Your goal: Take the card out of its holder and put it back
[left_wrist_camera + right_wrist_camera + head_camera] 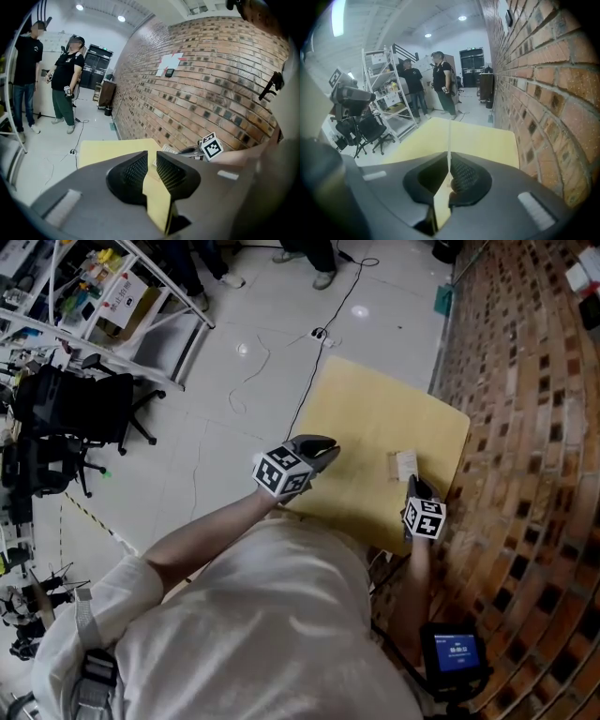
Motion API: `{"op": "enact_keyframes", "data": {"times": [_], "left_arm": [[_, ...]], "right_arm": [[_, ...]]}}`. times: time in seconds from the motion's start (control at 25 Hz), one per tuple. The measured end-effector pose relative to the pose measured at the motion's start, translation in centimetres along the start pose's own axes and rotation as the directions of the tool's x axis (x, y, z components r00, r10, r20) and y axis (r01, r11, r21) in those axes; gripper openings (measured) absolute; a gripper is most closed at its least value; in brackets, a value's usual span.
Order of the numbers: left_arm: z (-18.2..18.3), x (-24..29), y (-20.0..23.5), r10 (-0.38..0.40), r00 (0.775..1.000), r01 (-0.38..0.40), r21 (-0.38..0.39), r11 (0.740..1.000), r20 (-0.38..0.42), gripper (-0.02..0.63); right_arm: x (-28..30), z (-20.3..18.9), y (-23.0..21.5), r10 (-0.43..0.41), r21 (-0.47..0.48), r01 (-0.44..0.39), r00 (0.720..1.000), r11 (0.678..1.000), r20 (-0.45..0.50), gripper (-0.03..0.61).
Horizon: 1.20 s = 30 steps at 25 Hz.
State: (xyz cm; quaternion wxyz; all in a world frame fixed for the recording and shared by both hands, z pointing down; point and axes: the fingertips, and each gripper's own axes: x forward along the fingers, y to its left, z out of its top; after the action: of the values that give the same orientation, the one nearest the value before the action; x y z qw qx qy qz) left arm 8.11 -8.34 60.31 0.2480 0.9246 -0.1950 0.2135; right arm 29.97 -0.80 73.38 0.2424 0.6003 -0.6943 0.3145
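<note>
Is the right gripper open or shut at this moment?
Shut on something. In the right gripper view, the jaws of the right gripper are pressed together on a thin white card, seen edge-on.

And here the table (pixel 366 418) is being seen from above: a square top in plain pale yellow with rounded corners. It is being carried by the white tiled floor (pixel 253 399), and it is being kept just beside the brick wall (pixel 525 409) along one edge. Most of the top is being left bare. One small pale flat piece (pixel 406 465) is being carried on it, lying flat towards the wall side, nearer the person's edge than the far one. What exactly the piece is cannot be made out. On the floor, a thin black cable (pixel 307 381) is being seen running up to the table's open side.
</note>
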Motion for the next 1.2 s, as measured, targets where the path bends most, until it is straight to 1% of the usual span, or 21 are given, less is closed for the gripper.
{"op": "enact_keyframes", "data": {"times": [0.28,0.88,1.2], "left_arm": [[0.0,-0.1,0.0,0.004,1.000,-0.004,0.000,1.000,-0.005,0.075],[-0.2,0.0,0.0,0.000,1.000,0.000,-0.005,1.000,-0.015,0.071],[-0.4,-0.1,0.0,0.003,1.000,-0.003,-0.007,1.000,-0.024,0.069]], "right_arm": [[1.0,-0.8,0.1,-0.005,-0.006,0.005,1.000,1.000,-0.022,0.015],[2.0,-1.3,0.0,-0.020,0.003,0.020,1.000,1.000,-0.019,0.015],[2.7,-2.0,0.0,-0.021,0.038,0.022,0.999,0.999,-0.027,0.014]]}}
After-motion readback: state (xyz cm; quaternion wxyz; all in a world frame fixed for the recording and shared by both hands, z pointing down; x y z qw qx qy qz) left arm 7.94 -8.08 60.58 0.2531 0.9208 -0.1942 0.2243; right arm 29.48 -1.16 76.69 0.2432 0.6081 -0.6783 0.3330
